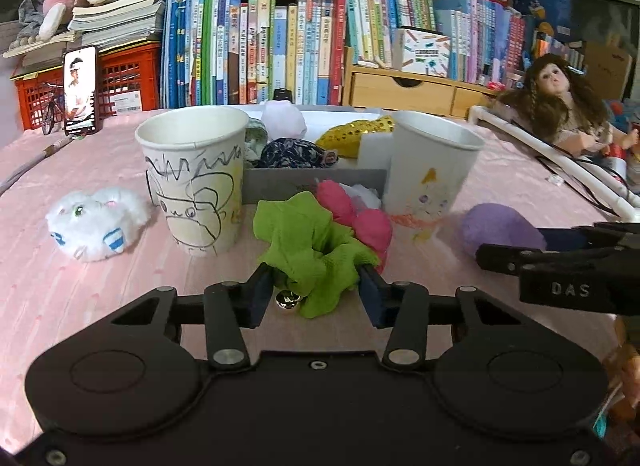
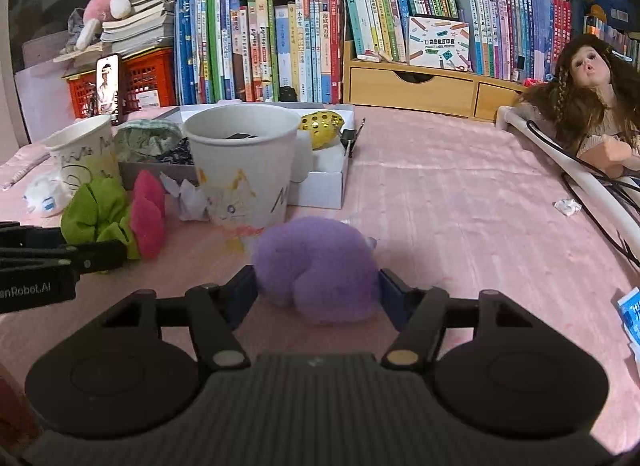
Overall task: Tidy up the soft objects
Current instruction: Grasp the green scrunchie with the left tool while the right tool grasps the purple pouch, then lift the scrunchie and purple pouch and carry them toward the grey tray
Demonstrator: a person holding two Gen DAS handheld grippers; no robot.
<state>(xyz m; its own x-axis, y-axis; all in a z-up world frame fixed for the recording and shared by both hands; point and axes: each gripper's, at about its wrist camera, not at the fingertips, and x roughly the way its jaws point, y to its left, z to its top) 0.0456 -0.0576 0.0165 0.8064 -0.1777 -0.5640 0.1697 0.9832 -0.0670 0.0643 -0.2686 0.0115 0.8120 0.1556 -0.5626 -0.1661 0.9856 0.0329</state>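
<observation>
Left wrist view: your left tongs pinch the green scrunchie on the desk, the scribbled cup ahead-left.

Right wrist view: your right tongs clasp the purple plush — the other cup stands just beyond.

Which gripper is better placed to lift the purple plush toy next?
Right. The right gripper already brackets the purple plush toy; the left gripper is closed on the green fabric scrunchie.
</observation>
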